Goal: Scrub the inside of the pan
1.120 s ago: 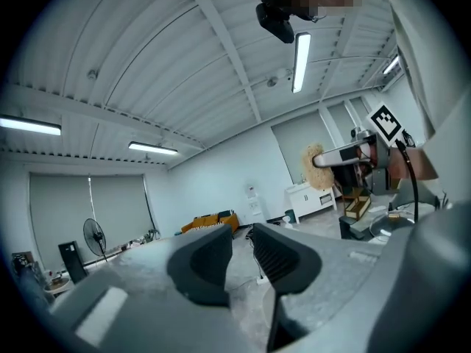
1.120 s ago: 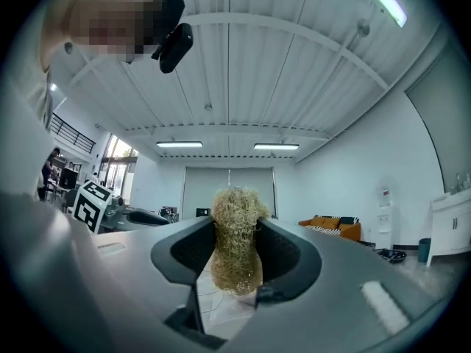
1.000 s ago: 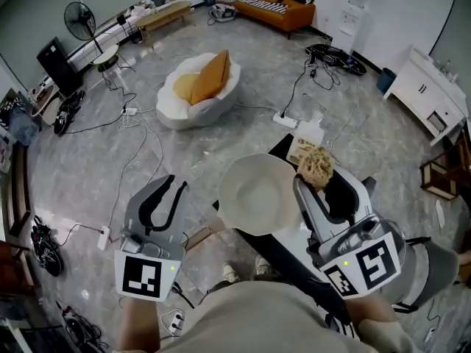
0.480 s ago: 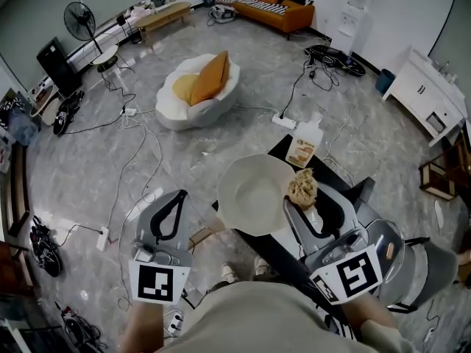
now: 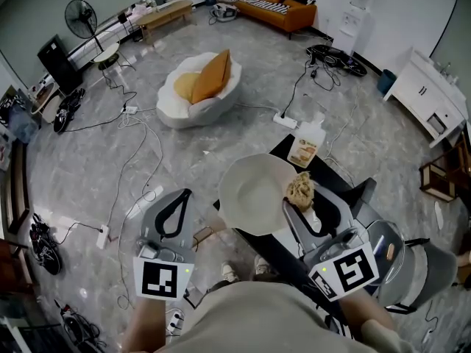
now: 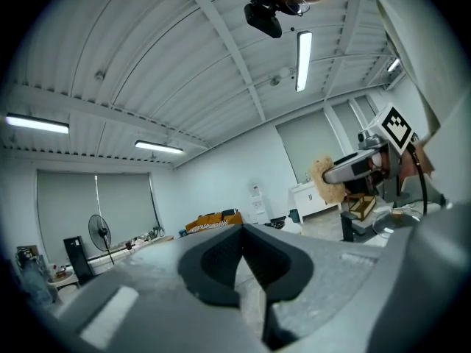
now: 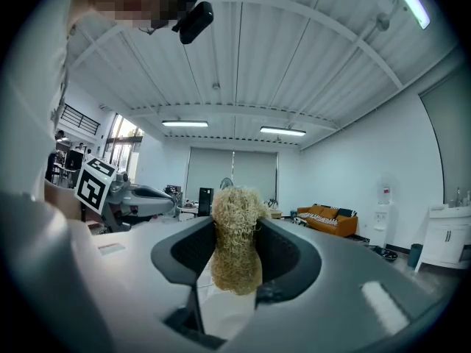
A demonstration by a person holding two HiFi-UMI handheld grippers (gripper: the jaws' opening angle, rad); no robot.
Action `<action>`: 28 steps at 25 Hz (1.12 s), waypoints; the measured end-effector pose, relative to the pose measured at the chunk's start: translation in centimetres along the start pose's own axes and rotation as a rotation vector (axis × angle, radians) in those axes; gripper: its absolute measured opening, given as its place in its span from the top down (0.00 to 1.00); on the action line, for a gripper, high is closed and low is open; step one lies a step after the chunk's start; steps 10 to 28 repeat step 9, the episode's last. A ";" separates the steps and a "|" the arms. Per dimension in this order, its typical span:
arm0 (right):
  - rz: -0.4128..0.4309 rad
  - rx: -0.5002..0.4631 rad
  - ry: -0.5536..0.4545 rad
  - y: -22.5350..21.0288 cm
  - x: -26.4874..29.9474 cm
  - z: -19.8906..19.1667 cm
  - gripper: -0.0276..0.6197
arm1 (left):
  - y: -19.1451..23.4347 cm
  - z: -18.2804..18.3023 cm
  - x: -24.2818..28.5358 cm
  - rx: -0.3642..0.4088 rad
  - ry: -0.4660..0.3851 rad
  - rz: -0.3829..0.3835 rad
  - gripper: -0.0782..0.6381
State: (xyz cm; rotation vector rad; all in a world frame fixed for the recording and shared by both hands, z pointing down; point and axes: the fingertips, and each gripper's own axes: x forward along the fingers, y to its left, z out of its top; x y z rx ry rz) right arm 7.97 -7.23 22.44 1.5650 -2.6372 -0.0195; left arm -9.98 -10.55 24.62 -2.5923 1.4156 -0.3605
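Here's the cream-coloured pan (image 5: pixel 254 193), sitting on the left edge of the black table (image 5: pixel 274 250), its rim hanging out past that edge. It faces up, inside bare and pale.

The right gripper (image 5: pixel 300 199) comes in from the near side, pointing roughly level, jaws clamped on a tan, fibrous scrubber (image 5: pixel 300 187). In the right gripper view the tuft stands upright between the two black pads (image 7: pixel 283 256), pinched at its middle, bushy top poking above them. From the head view the scrubber sits right at the pan's right rim; whether it touches the pan I cannot tell.

Over to the left gripper (image 5: pixel 176 199): jaws closed tip to tip, nothing between them, as the left gripper view confirms. It hangs over the grey floor (image 5: pixel 110 160), left of the pan and clear of it.

At the table's far end stands a bottle (image 5: pixel 305 147) with a tan label, just beyond the pan.
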 end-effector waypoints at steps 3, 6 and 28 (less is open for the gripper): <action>-0.001 -0.004 0.005 0.1 0.1 0.0 0.69 | 0.0 0.3 0.0 -0.009 -0.006 -0.004 0.89; 0.000 -0.007 0.007 0.3 0.2 -0.4 0.69 | -0.2 0.3 0.1 -0.010 -0.015 -0.016 0.89; 0.002 -0.008 0.007 0.3 0.3 -0.5 0.69 | -0.3 0.4 0.4 -0.011 -0.020 -0.020 0.89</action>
